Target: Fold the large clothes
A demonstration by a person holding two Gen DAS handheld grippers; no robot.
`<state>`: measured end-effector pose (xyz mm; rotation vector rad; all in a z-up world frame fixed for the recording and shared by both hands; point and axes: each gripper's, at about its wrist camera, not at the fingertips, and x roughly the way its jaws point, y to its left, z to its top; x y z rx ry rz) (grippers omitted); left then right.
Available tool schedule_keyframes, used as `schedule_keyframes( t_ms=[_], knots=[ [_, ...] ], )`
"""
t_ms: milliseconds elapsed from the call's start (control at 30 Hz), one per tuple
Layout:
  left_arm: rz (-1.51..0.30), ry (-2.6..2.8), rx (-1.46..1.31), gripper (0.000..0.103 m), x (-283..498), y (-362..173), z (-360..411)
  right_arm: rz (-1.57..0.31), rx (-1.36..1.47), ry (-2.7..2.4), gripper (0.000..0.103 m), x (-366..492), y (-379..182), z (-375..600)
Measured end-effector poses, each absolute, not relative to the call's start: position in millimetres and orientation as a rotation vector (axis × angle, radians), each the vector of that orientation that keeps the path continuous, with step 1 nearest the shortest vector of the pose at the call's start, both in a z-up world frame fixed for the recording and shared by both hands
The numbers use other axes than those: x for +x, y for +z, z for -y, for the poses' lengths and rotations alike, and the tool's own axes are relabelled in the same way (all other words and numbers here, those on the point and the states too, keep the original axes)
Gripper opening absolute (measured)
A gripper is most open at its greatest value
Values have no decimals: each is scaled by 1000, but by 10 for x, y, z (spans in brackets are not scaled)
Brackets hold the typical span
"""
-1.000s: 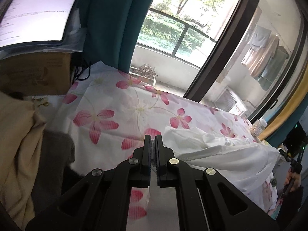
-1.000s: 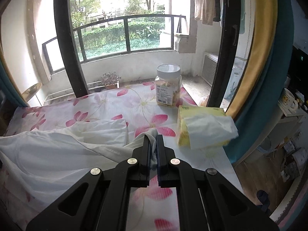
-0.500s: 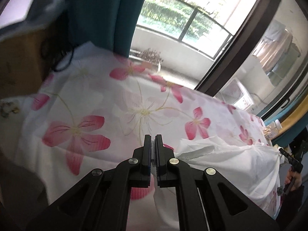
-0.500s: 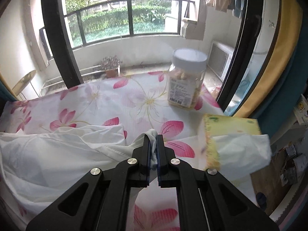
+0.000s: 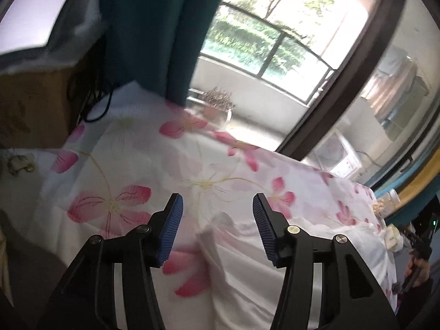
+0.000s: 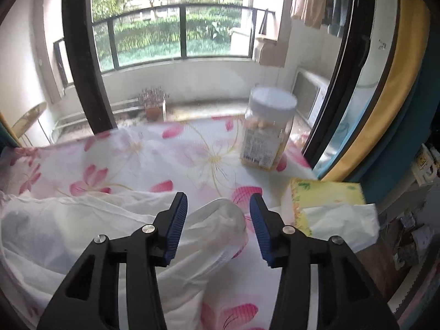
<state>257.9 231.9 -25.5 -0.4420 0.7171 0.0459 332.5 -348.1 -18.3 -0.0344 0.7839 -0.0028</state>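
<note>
A white garment (image 5: 247, 269) lies on the pink-flowered cloth (image 5: 132, 143) of the table. In the left wrist view its corner rests below my left gripper (image 5: 217, 209), whose jaws are opening; the blue pads (image 5: 172, 228) do not touch the fabric. In the right wrist view the garment (image 6: 82, 225) spreads to the left, and a rounded edge of it lies under my right gripper (image 6: 218, 206). Those jaws are opening too, with the fabric loose between them and clear of the pads (image 6: 176, 225).
A clear jar with a white lid (image 6: 268, 132) stands at the table's far right. A yellow tissue box (image 6: 327, 203) sits at the right edge. A cardboard box (image 5: 33, 104) and teal curtain (image 5: 154, 33) are at the left. A window runs behind the table.
Both grippers were shut on the white garment's edges and have now let go, jaws spread apart. Both moved forward over the table, and the fabric dropped onto the cloth.
</note>
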Motion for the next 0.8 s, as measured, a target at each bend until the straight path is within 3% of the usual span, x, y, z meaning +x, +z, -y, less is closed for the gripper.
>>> schedule_keyframes(
  t_ms=[300, 800],
  knots=[
    [-779, -155, -443, 56, 2022, -397, -1507, -708, -9, 68, 48, 2761, 40, 3192],
    [-924, -325, -449, 56, 1682, -884, -666, -852, 112, 218, 48, 2107, -670, 2841]
  ],
)
